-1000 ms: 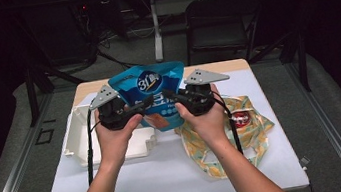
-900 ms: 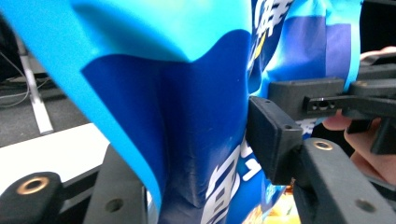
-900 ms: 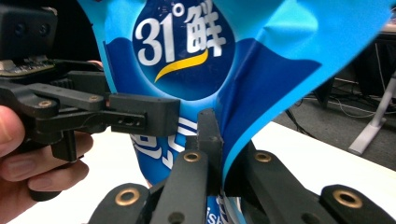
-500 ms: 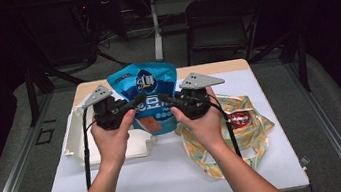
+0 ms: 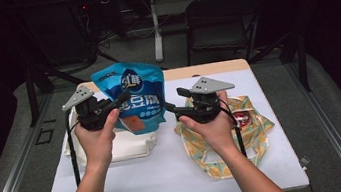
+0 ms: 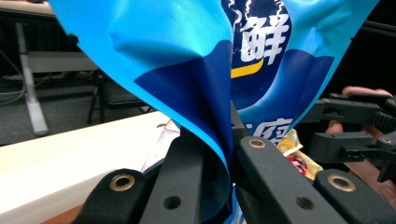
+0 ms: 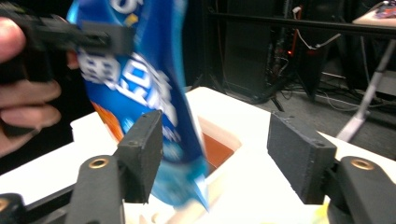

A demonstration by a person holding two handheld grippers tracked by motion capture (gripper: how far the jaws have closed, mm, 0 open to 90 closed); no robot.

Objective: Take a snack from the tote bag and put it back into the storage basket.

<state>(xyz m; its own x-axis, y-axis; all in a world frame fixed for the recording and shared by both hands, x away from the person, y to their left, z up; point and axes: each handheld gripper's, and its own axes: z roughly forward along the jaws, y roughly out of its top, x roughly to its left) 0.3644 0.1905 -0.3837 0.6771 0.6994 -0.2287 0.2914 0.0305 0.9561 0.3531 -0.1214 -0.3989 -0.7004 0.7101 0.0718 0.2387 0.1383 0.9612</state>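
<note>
A blue snack bag (image 5: 133,98) with white lettering hangs upright above the table's left half. My left gripper (image 5: 121,100) is shut on it, and the left gripper view shows a fold of the bag (image 6: 187,56) pinched between the black jaws of that gripper (image 6: 231,140). My right gripper (image 5: 174,100) is just right of the bag and open, its jaws having just been opening. In the right gripper view the bag (image 7: 140,84) hangs by one jaw of my right gripper (image 7: 215,135), its lower corner loose in the gap and not pressed.
A white tray (image 5: 130,144) lies under the bag on the white table cover (image 5: 170,177). A patterned cloth bag (image 5: 225,139) with a red round item (image 5: 241,119) lies under my right hand. A dark chair (image 5: 219,23) stands beyond the table.
The right gripper has let go of the bag and opened. The left gripper has closed on the bag and carried it leftward, so the two hands are now apart.
</note>
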